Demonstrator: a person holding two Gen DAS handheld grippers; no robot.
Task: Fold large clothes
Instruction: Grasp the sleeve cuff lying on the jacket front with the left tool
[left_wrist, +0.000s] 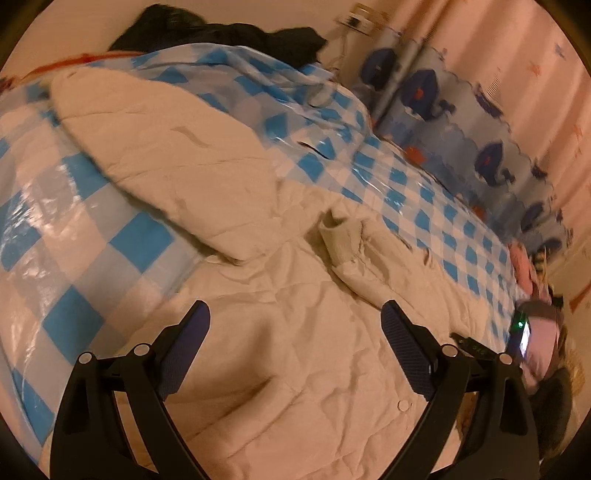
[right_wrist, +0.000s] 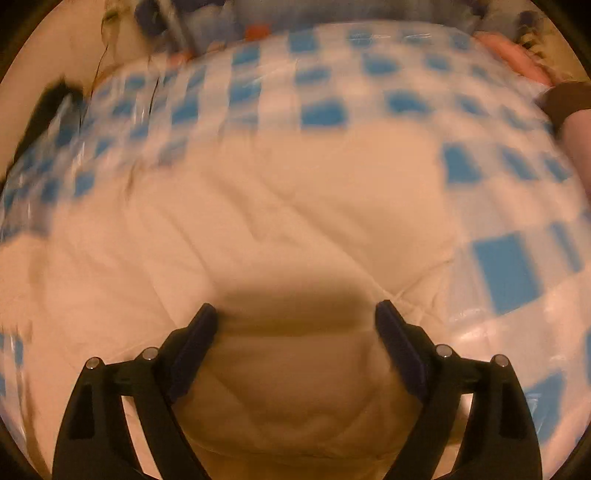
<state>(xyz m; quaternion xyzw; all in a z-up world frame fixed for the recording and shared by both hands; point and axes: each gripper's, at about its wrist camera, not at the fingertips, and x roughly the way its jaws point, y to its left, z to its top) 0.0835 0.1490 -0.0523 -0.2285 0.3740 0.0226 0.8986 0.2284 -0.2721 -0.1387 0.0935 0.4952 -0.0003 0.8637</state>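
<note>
A large cream quilted jacket (left_wrist: 280, 332) lies spread on a blue-and-white checked plastic sheet (left_wrist: 74, 258). One sleeve (left_wrist: 166, 155) lies folded out to the upper left, and a ribbed cuff (left_wrist: 338, 236) shows near the middle. My left gripper (left_wrist: 295, 314) is open and empty just above the jacket body. In the blurred right wrist view the jacket (right_wrist: 258, 221) fills the middle. My right gripper (right_wrist: 295, 314) is open, with a fold of the cream cloth between its wide-apart fingers and not clamped.
A dark garment (left_wrist: 221, 33) lies at the far edge of the checked sheet. A curtain with blue whales (left_wrist: 461, 122) hangs at the right. The other gripper and hand (left_wrist: 532, 343) show at the right edge. A sleeved arm (right_wrist: 569, 110) shows at the right.
</note>
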